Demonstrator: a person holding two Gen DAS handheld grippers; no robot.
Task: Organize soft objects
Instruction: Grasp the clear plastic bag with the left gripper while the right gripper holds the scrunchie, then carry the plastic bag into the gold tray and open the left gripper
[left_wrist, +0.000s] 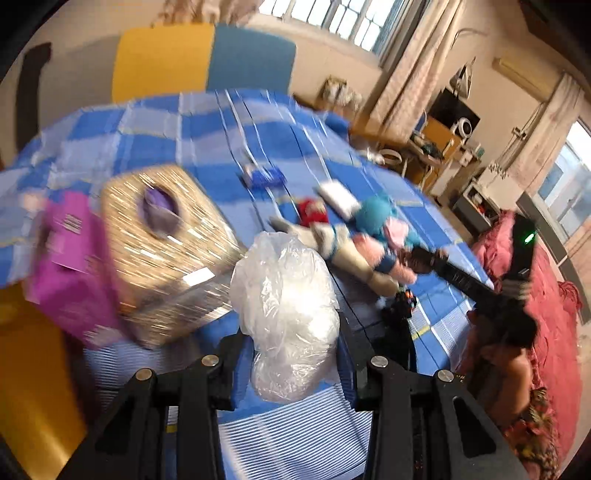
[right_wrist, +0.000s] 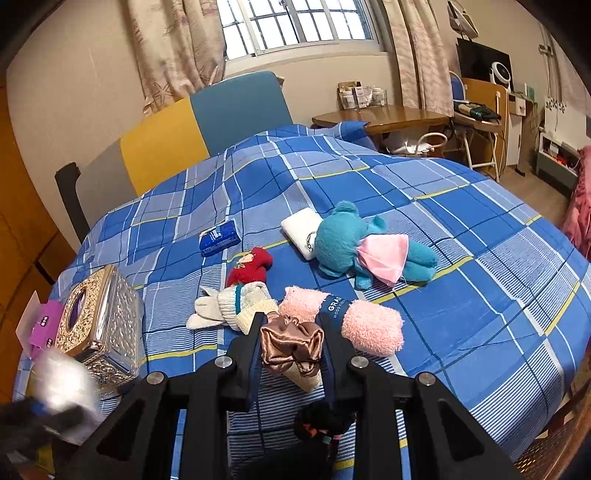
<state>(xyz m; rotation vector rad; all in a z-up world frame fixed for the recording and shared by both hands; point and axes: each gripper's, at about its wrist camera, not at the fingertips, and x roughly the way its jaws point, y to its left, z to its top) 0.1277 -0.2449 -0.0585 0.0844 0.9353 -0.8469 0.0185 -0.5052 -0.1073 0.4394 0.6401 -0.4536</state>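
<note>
A bed (right_wrist: 461, 266) under a blue plaid cover carries everything; its headboard (right_wrist: 207, 122) shows grey, yellow and teal panels beneath a barred window. At the bed's left edge stands an ornate gold tissue box (right_wrist: 98, 321) with a purple tissue in its oval slot, and a magenta packet (right_wrist: 44, 325) lies just beside it; the packet's print is too small to read. Mid-bed lies a teal plush toy (right_wrist: 343, 240) in a pink dress, its head resting against a white pouch (right_wrist: 299, 229); near them are a rolled pink towel (right_wrist: 373, 325) with a dark blue band reading "GRA…" and "WOOD", the rest hidden; a cream knitted glove (right_wrist: 229, 306) with a teal stripe; a small red soft toy (right_wrist: 251, 266); and a blue tissue pack (right_wrist: 219, 238), its lettering unreadable. The left gripper (left_wrist: 293, 354) has its fingers closed upon a clear plastic bag (left_wrist: 286, 302) of white stuffing, held above the bed between the tissue box and the toys; this view is motion-blurred. The right gripper (right_wrist: 290, 347) has its fingers pinched upon a bronze satin scrunchie (right_wrist: 291, 345), just in front of the pink towel; a black hair tie (right_wrist: 325, 421) with coloured specks lies below it on the cover.
</note>
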